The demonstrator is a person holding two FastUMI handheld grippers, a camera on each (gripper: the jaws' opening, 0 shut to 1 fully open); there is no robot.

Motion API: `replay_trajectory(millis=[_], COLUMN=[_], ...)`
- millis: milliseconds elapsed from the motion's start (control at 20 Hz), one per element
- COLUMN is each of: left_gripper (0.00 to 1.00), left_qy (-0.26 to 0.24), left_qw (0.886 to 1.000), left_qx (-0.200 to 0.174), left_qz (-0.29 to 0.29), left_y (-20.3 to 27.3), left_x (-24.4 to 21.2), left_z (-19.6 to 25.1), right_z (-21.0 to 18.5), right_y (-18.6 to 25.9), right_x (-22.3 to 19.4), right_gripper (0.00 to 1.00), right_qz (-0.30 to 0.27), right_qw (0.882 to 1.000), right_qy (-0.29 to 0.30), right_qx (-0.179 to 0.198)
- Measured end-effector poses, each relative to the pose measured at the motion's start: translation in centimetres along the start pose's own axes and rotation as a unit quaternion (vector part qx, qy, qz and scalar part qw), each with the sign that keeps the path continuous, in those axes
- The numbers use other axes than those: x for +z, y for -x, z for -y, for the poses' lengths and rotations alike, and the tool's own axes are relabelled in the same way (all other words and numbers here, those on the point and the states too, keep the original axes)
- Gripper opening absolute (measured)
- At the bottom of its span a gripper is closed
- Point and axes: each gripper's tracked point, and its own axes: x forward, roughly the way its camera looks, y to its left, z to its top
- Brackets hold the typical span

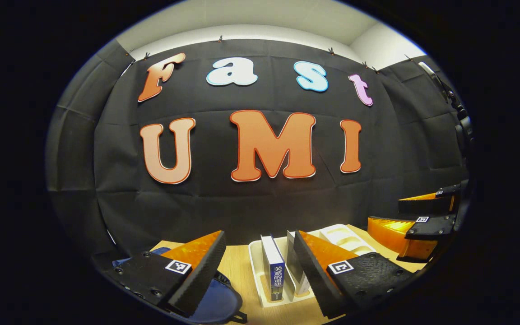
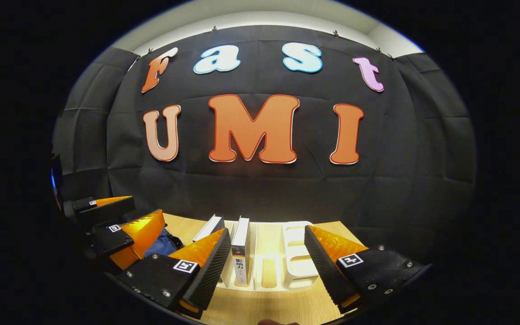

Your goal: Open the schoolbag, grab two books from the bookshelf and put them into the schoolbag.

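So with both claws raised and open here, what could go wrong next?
1. The two books stand close together in the white rack; a claw reaching for one may nudge or tip the other.
2. The schoolbag lies low beneath the left claw, its opening unseen, so the zipper grab could miss.
3. The right claw could catch the rack's dividers.

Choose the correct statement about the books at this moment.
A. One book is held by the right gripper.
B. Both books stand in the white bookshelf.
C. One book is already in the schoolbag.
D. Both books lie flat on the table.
B: in the right gripper view, two books stand upright in the slots of the white bookshelf, and the right gripper is open with nothing between its fingers.
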Motion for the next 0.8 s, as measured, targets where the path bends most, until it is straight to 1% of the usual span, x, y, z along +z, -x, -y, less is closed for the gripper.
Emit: replay_trajectory(millis=[400,800], left_gripper=[0.94,0.94], left_qy=[-0.002,-0.006], left_qw=[1.0,1.0], left_qx=[0.004,0.025], left_qz=[-0.002,-0.003], left_y=[0.0,0.2], left_x=[-0.1,-0.2], left_z=[-0.2,-1.8], right_z=[0.1,-0.7], right_y=[-0.1,-0.6], right_x=[0.0,-0.4], right_gripper=[0.97,0.97], right_qz=[0.001,-0.005], right_qw=[1.0,1.0], right_qy=[-0.004,-0.007], right_qx=[0.001,0.011])
